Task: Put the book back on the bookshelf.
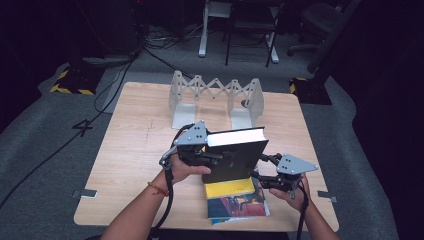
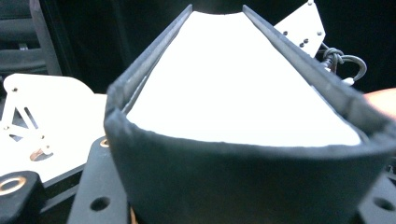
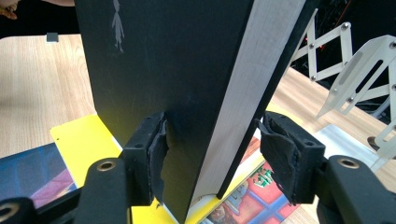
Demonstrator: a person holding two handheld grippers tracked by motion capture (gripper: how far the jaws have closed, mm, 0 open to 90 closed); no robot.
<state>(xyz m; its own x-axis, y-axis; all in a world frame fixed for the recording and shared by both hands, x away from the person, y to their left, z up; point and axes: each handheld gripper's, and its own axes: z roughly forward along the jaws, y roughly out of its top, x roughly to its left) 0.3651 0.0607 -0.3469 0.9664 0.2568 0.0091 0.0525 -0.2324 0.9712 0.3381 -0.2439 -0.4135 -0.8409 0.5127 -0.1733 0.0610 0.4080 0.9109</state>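
- The left gripper [image 1: 207, 156] clasped the spine end of the black book [image 1: 235, 157]; in the left gripper view the book's [image 2: 243, 84] white page block ran away from the camera between the two covers.
- The right gripper [image 1: 260, 177] straddled the book's opposite edge. In the right gripper view its left pad touched the cover [image 3: 173, 70], while the right pad [image 3: 280, 149] stood just clear of the page edge, so I judged that grip loose or not yet closed.
- The black book stood raised on edge between the two grippers, just above a yellow book [image 1: 235, 197] lying flat beneath it on the table [image 1: 130, 150].
- Judged step: lifting the black book off the flat one to carry it away.
- Beyond the grippers stood the white expanding book rack [image 1: 215, 97], its bay holding no books.
- The next move likely called for firming the right grip, keeping the book upright and lowering it between the rack's end plates.
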